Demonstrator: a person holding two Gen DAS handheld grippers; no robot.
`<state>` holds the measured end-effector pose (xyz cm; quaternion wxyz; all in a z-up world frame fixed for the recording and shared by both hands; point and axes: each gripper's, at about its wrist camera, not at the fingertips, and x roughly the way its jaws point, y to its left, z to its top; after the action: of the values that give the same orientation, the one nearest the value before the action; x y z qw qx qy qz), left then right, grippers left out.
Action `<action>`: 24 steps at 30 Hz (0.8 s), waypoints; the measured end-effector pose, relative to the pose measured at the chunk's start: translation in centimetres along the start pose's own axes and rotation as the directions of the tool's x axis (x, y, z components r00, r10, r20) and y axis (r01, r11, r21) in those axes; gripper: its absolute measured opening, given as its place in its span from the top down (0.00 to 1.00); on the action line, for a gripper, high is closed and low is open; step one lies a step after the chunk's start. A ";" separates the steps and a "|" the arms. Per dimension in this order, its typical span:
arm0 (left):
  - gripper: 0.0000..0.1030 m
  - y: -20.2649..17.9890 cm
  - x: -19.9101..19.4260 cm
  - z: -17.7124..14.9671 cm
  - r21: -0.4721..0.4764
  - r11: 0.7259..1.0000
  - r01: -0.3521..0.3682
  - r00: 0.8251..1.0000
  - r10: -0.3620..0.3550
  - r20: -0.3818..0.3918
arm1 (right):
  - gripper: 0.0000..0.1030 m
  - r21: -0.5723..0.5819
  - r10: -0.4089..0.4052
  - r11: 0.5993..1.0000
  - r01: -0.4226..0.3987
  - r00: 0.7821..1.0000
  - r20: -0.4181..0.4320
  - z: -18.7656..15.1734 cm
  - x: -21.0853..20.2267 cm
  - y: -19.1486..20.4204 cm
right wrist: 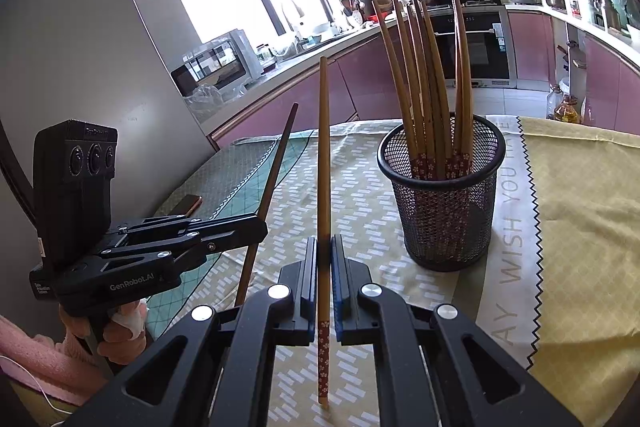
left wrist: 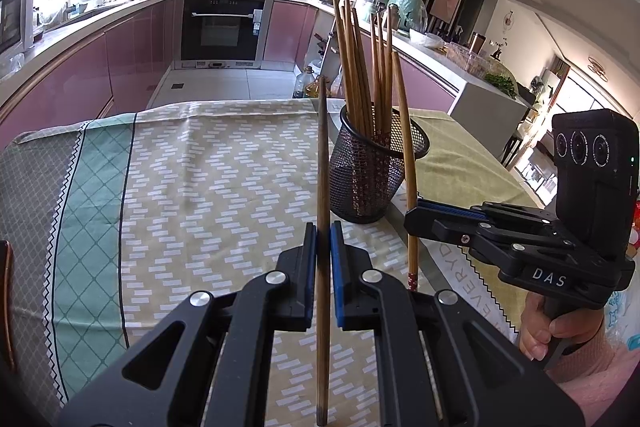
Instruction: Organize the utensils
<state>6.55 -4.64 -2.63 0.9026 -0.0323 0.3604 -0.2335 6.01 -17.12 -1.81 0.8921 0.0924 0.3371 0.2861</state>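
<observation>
Each hand's claw is squeezed tight on one stick, the left gripper (left wrist: 323, 239) on a plain dark wooden chopstick (left wrist: 322, 167) and the right gripper (right wrist: 324, 251) on a flower-ended brown chopstick (right wrist: 323, 163), both held upright (likely so they drop in easily) near the black mesh cup (right wrist: 444, 203) mid-table.

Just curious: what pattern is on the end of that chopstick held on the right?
Red with small white flowers on the chopstick, clearest in the right wrist view.
</observation>
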 end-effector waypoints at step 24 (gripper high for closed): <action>0.93 -0.5 -0.3 0.5 0.009 1.000 0.007 1.000 -0.008 0.017 | 0.95 0.007 -0.015 1.000 0.014 1.000 0.022 0.4 -0.2 0.4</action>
<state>6.54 -5.01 -1.97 0.9048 -0.0318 0.3515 -0.2381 6.02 -16.89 -1.26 0.8976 0.0962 0.3289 0.2774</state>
